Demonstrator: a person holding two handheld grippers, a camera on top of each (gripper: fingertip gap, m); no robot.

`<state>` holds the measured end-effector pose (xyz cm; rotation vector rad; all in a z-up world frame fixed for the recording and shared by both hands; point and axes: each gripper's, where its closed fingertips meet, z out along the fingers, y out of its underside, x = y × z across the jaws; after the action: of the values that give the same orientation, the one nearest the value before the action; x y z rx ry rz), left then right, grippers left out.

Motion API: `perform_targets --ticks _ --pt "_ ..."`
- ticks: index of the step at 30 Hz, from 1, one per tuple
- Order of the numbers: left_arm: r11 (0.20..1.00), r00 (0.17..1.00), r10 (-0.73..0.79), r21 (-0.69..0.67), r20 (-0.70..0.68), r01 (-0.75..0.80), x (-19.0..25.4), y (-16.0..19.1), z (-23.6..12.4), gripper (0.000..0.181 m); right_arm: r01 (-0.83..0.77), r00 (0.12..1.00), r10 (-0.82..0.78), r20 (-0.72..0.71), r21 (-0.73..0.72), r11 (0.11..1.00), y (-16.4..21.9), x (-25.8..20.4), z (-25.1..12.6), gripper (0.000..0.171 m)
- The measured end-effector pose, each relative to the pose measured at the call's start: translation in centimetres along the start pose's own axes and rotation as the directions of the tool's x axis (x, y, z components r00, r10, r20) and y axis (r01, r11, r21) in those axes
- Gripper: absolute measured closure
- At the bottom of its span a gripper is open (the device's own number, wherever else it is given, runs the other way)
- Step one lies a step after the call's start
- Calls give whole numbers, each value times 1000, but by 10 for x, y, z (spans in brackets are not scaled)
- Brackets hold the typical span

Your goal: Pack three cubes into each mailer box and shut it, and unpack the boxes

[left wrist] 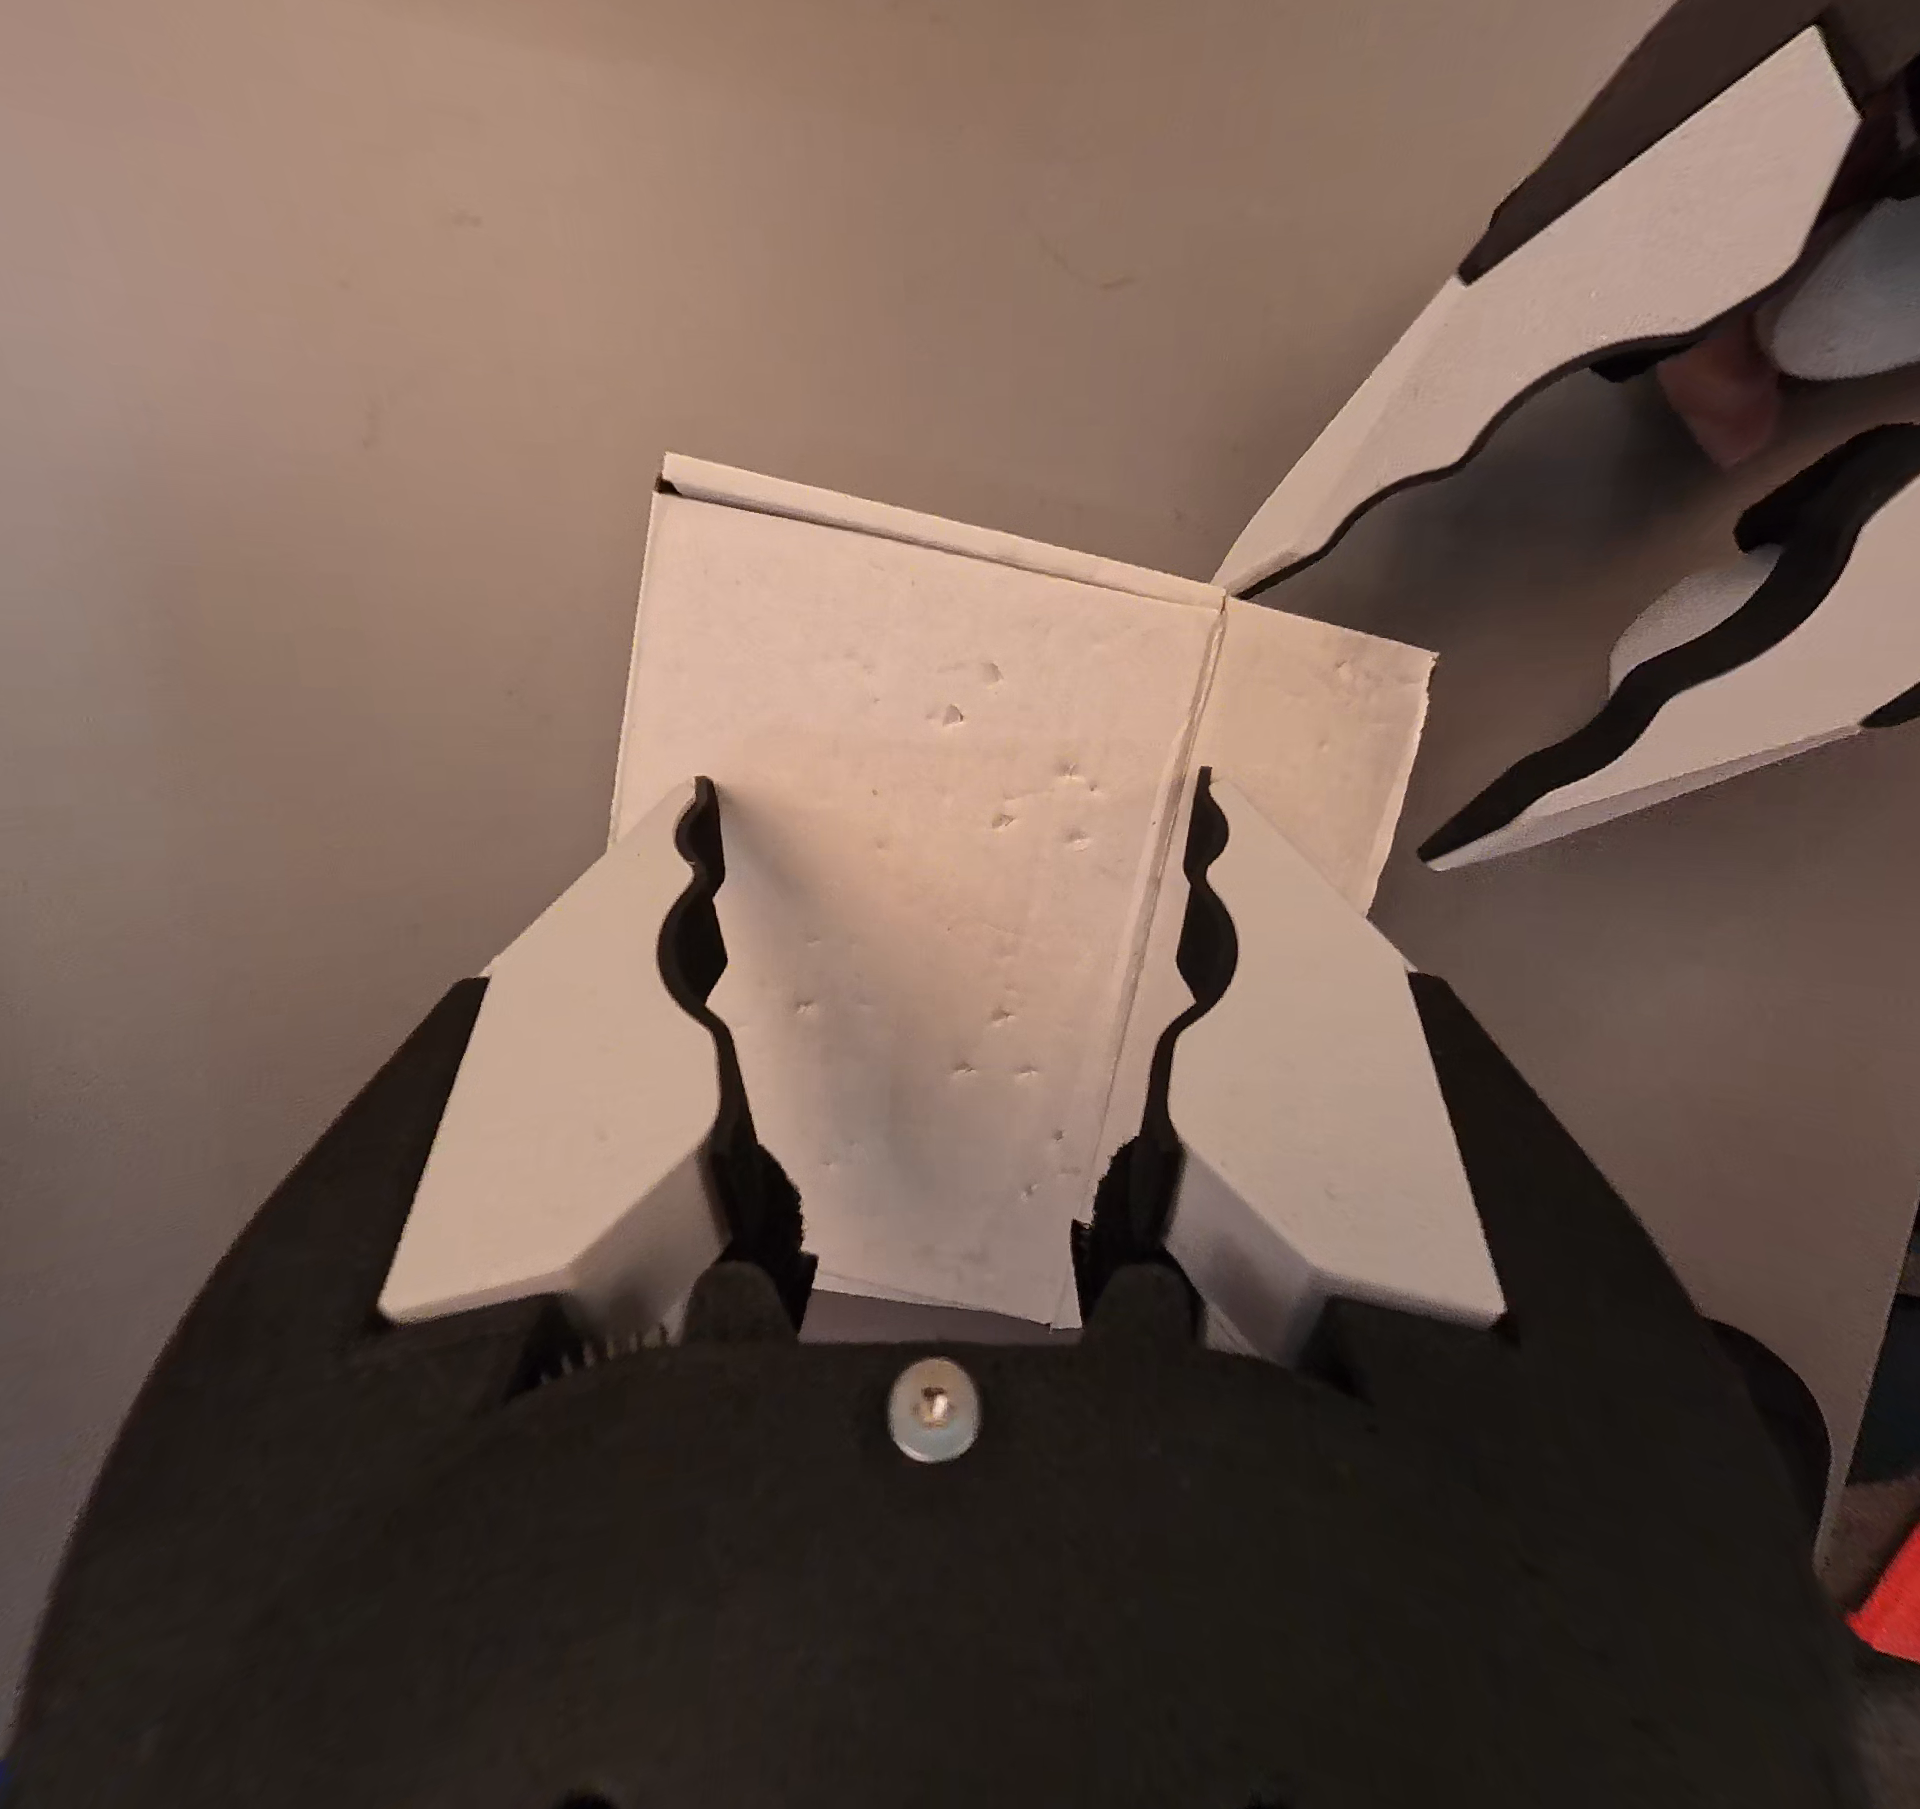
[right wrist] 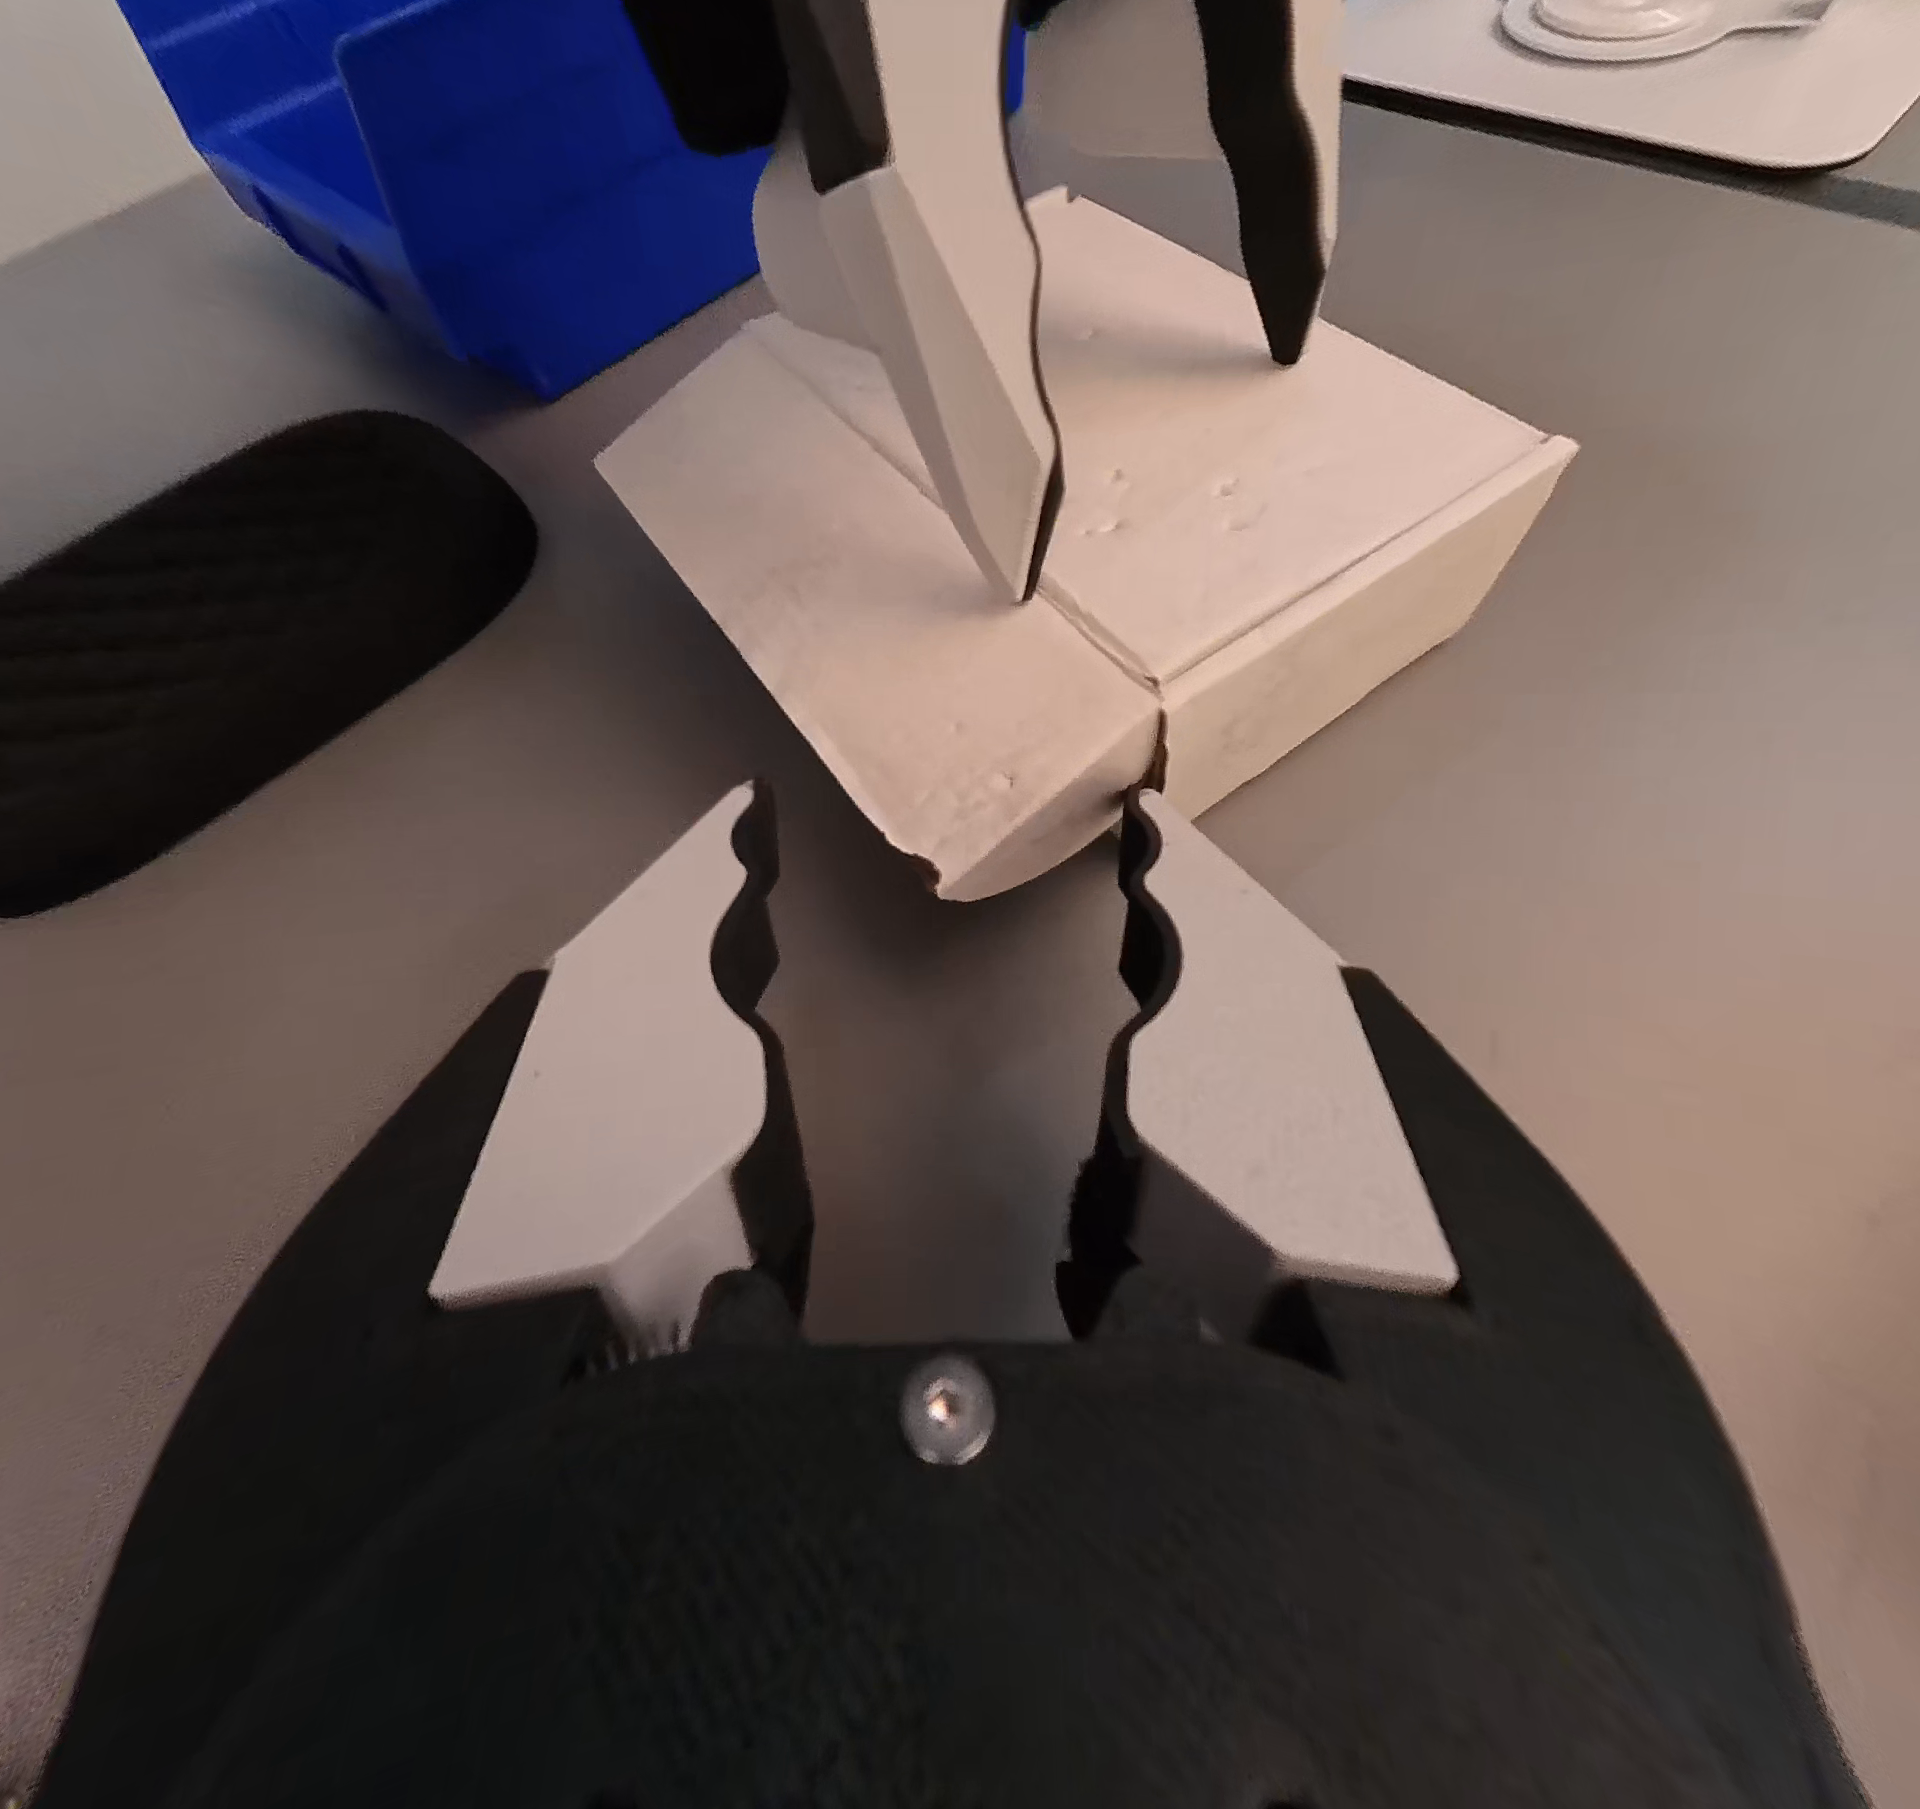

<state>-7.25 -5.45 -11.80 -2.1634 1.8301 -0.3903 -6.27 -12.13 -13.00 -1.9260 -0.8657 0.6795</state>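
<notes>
— So, nearest us the right gripper [right wrist: 948, 803] sits low over the grey table [right wrist: 1558, 928], jaws parted, gripping nothing, one fingertip [right wrist: 1138, 809] just at the corner of the box.

— That flat white cardboard mailer box [right wrist: 1091, 554]?

— Yes, closed, lying on the table, its lid pocked with little dents.

— And the left gripper [right wrist: 1153, 471]?

— Coming down from above, jaws spread wide, both tips pressing on the lid.

— Behind it?

— A blue plastic bin [right wrist: 436, 149], just beyond the box; a black ribbed pad [right wrist: 229, 647] lies off to the left.
</notes>
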Motion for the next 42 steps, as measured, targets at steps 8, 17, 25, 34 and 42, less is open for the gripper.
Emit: perform_targets --ticks 8,17,25,34,42 --pt "1000 1000 -2 5 5 2 0 0 1 93 137 985 -142 -94 -50 989 3 2 4 110" --pt "1000 1000 11 -3 12 -11 0 0 1 93 131 984 -133 -119 -23 991 3 5 5 111" --pt "1000 1000 13 -28 10 -13 0 1 1 93 154 980 -156 -122 -27 988 4 3 6 108" --pt "999 1000 14 -38 22 -13 -1 2 2 93 235 969 -239 -66 -59 970 7 0 7 104" --pt "998 1000 16 -60 24 -15 -1 3 2 93 210 977 -210 -24 -32 977 5 2 6 108"
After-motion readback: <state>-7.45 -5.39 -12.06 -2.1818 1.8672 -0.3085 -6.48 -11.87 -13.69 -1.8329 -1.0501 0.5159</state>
